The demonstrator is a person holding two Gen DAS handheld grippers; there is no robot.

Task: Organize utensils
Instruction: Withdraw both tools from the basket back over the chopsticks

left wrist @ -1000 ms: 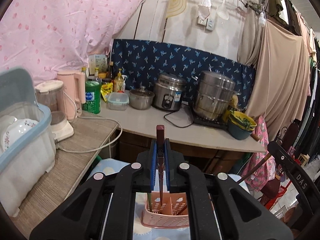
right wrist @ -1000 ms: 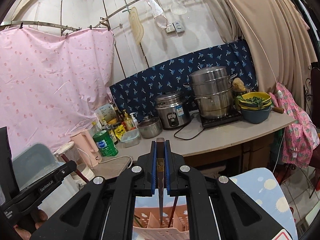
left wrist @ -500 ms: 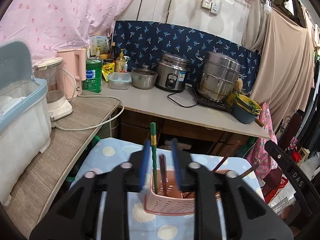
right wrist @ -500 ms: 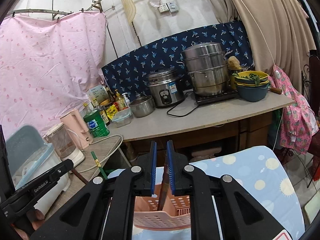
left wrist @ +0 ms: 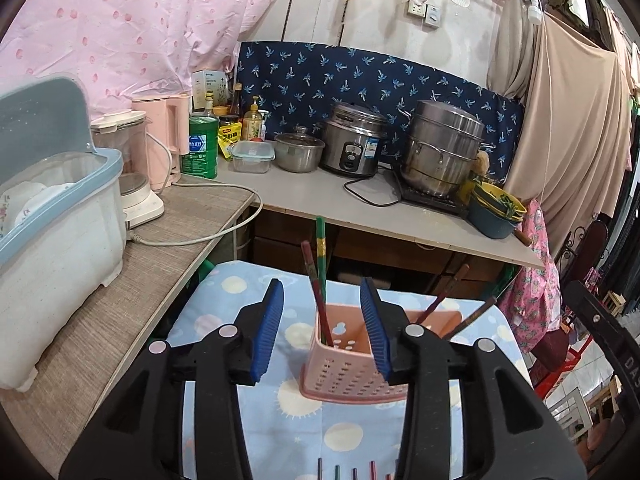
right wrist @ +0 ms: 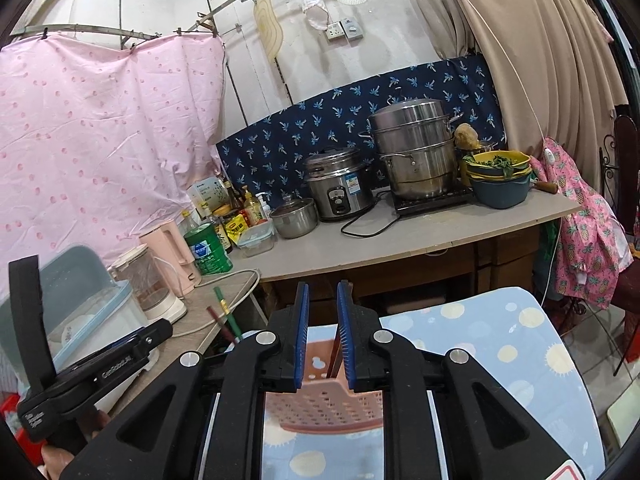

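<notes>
Left gripper (left wrist: 322, 330) fingers are spread wide, empty, before the pink basket (left wrist: 354, 364). Right gripper (right wrist: 322, 338) fingers are parted narrowly, empty. Chopsticks (left wrist: 318, 284) are stood in the basket.

A pink sheet (right wrist: 100, 128) is hung at upper left; a navy patterned cloth (right wrist: 360, 116) is stretched behind the table (right wrist: 420, 236) at centre, beige curtains (right wrist: 540, 40) at right.

left gripper (left wrist: 322, 322) gapes wide; right gripper (right wrist: 322, 334) slightly parted, both holding nothing.
</notes>
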